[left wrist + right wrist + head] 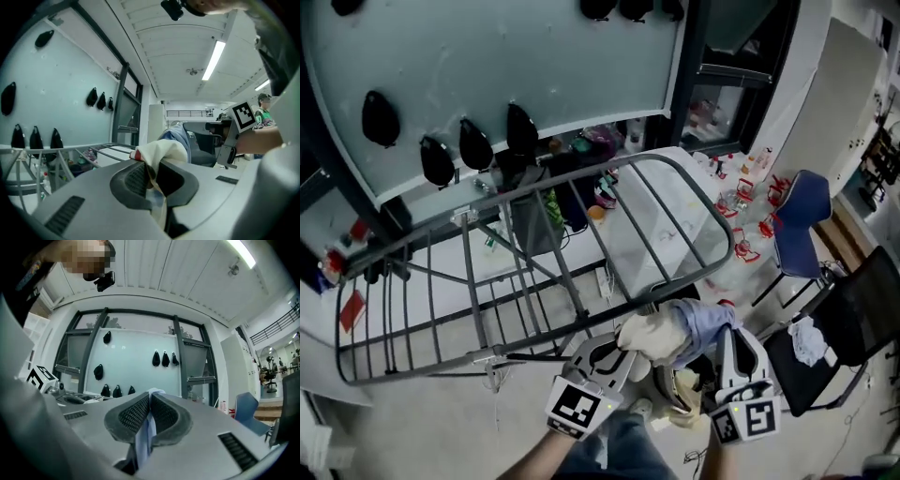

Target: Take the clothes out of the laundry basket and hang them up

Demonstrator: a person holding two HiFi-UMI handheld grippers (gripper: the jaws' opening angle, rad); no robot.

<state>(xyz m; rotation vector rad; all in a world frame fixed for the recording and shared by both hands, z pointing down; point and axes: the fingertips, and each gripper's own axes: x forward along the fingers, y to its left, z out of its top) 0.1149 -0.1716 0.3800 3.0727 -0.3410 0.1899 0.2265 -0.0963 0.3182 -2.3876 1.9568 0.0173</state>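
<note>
Cream and pale blue cloth, that's the shirt [673, 328], bunched up in the air between the two tools and clear of what looks like the basket [684, 394] below, though that part is dark and I can't be sure of it.

The left gripper [623, 354] has its jaws pressed together on the cream end, with a fold of fabric squeezed right between the ribbed pads. The right gripper [733, 345] is clamped the same way on the blue end, a thin strip of cloth running down between its jaws.

Here's what the next move hangs on. The grey drying rack [729, 246] lies ahead and off to the left of the shirt, and its rounded right end is just beyond the cloth. Its long side stretches away leftward across the view, while the bars inside it run from the far rail toward the person. The shirt is held left to right, so it crosses those bars rather than lying along one.

The left gripper is the nearer one to the rail. My call: it should lead, going forward and over, and the cloth needs spreading first.
</note>
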